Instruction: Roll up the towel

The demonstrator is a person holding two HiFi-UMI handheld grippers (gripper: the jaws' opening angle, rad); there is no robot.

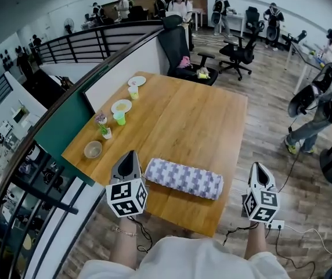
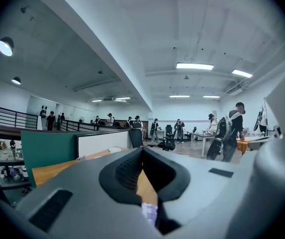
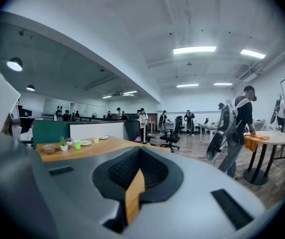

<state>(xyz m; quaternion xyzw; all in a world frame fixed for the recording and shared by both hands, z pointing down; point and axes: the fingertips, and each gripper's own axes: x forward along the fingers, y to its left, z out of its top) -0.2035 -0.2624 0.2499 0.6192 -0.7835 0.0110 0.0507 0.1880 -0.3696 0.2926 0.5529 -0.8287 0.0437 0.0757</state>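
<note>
A rolled checked towel [image 1: 183, 179] lies near the wooden table's [image 1: 201, 121] front edge, apparently finished. Left gripper [image 1: 132, 157] and right gripper [image 1: 260, 170] hover beside it, jaws pressed together, empty.

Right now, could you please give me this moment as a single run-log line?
towel: rolled, lying on table by person-side edge | left gripper: shut, empty | right gripper: shut, empty | task: roll looks done

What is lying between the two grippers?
The rolled-up purple-and-white checked towel, lying on the wooden table between the left gripper and the right gripper. The head view shows it.
</note>
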